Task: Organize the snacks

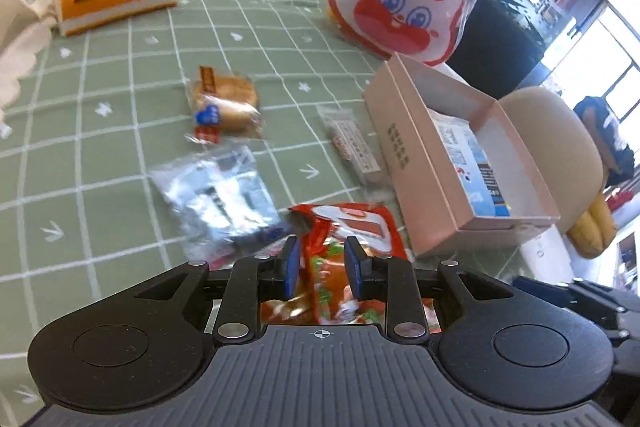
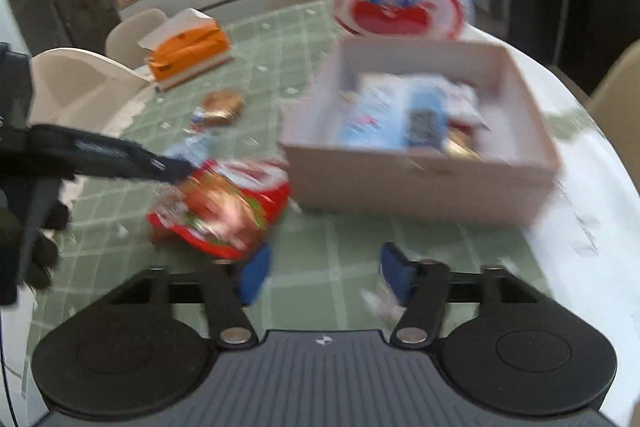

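- While the left gripper (image 1: 320, 267) pinches the red packet (image 1: 344, 259) between its blue pads, the packet sits just above the cloth (image 1: 120, 75), near the box (image 1: 424, 163).
- Box lies ahead and to the right of the left fingers; packet's long axis runs along them.
- Right gripper (image 2: 324, 271) is spread, holding nothing, though nearer the box.

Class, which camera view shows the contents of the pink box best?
The right wrist view: it looks into the pink box from above, showing the blue packet, though blurred. In the left wrist view the near wall hides most of it.
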Tool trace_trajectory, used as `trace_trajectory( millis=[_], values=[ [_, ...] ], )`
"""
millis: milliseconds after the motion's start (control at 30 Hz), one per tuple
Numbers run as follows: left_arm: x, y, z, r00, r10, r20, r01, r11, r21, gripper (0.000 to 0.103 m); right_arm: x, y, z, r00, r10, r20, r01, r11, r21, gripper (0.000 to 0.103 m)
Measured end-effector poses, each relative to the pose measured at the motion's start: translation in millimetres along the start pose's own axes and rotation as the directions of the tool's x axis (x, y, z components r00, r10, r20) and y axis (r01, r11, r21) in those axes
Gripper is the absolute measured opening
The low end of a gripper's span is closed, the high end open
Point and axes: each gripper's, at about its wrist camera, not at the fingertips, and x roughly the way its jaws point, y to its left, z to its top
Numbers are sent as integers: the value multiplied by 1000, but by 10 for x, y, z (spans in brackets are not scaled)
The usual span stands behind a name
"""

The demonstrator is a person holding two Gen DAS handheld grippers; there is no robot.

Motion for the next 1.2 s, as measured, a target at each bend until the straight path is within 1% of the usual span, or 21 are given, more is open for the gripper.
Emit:
trace_trajectory(
  millis=[67, 133, 167, 267, 333, 400, 500, 567, 600, 667, 700, 733, 767, 833, 900, 967, 1033, 1067, 1133, 1167, 1200],
  values=[
    [91, -25, -1, 1000, -17, -14, 17, 1000, -16, 32, 136, 139, 80, 1000, -5, 14, 5, 999, -31, 42],
    [147, -43, -32, 999, -27, -20, 27, 999, -20, 33, 324, 269, 128, 999, -35, -14, 34, 997, -73, 32],
    [165, -56, -40, 999, -34, -21, 34, 999, -18, 33, 398, 295, 142, 999, -28, -32, 26, 997, -77, 31],
    [107, -184, -117, 997, -62, -38, 62, 998, 2, 34, 507, 350, 109, 992, 60, -109, -67, 996, -58, 27],
    [56, -283, -195, 998, -44, -55, 45, 999, 31, 35, 440, 419, 19, 988, 97, -119, -106, 992, -72, 25],
    [14, -340, -279, 997, -36, -76, 38, 999, 30, 35, 345, 493, -89, 987, 108, -120, -121, 987, -107, 25],
    [-83, -438, -449, 994, -46, -101, 48, 999, 22, 36, 253, 511, -211, 968, 185, -168, -202, 976, -87, 25],
    [-142, -510, -559, 991, -65, -118, 70, 997, 34, 35, 168, 572, -312, 960, 208, -190, -231, 967, -110, 25],
    [-158, -552, -615, 990, -59, -127, 66, 997, 49, 34, 137, 612, -356, 953, 227, -203, -254, 960, -119, 25],
    [-171, -619, -683, 992, 0, -125, 12, 995, 97, 34, 25, 673, -452, 944, 250, -214, -285, 946, -153, 25],
    [-178, -636, -710, 993, 34, -115, -21, 993, 114, 34, -43, 684, -487, 948, 241, -208, -280, 942, -184, 25],
    [-193, -638, -730, 993, 66, -100, -55, 992, 110, 34, -100, 665, -503, 955, 223, -193, -262, 942, -208, 25],
    [-207, -612, -737, 994, 75, -85, -68, 994, 85, 34, -154, 640, -510, 967, 190, -168, -226, 946, -233, 26],
    [-230, -506, -738, 996, 66, -58, -67, 998, -1, 34, -226, 522, -487, 985, 122, -122, -149, 958, -244, 27],
    [-243, -428, -756, 997, 58, -41, -60, 996, -71, 33, -229, 330, -428, 994, 54, -91, -71, 979, -193, 28],
    [-241, -435, -755, 998, 41, -40, -44, 995, -89, 33, -190, 160, -375, 997, -23, -68, 12, 988, -153, 28],
    [-232, -494, -780, 999, 13, -49, -17, 997, -81, 34, -122, 20, -339, 994, -94, -55, 86, 988, -127, 28],
    [-210, -530, -786, 998, 5, -57, -9, 997, -71, 34, -80, -20, -337, 993, -108, -58, 100, 988, -119, 28],
    [-155, -585, -786, 998, 15, -59, -18, 998, -59, 34, -23, -54, -351, 992, -113, -57, 105, 988, -116, 29],
    [-134, -590, -777, 998, 23, -54, -27, 998, -61, 34, -16, 5, -374, 992, -112, -51, 104, 986, -134, 29],
    [-109, -589, -763, 998, 32, -45, -35, 997, -63, 34, -10, 69, -392, 994, -92, -58, 82, 984, -155, 29]
  ],
)
